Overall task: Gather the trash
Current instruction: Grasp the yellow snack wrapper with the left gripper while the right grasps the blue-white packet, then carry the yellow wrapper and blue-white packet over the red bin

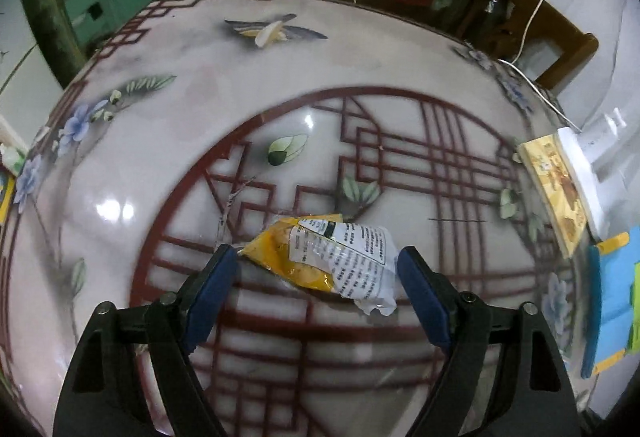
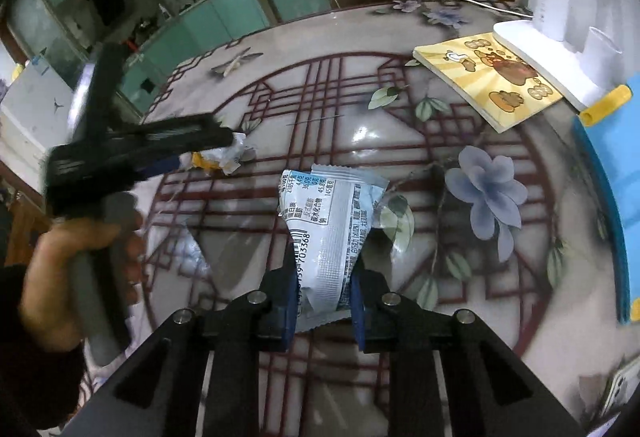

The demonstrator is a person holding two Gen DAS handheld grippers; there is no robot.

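Note:
A crumpled yellow and white snack wrapper lies on the patterned table. My left gripper is open, its blue pads on either side of the wrapper, close over the table. In the right wrist view the left gripper reaches the same yellow wrapper at the left. My right gripper is shut on a blue and white snack wrapper and holds it above the table.
A yellow picture book lies at the table's right side, also in the left wrist view. A white box and a blue and yellow item sit at the right edge. A wooden chair stands behind the table.

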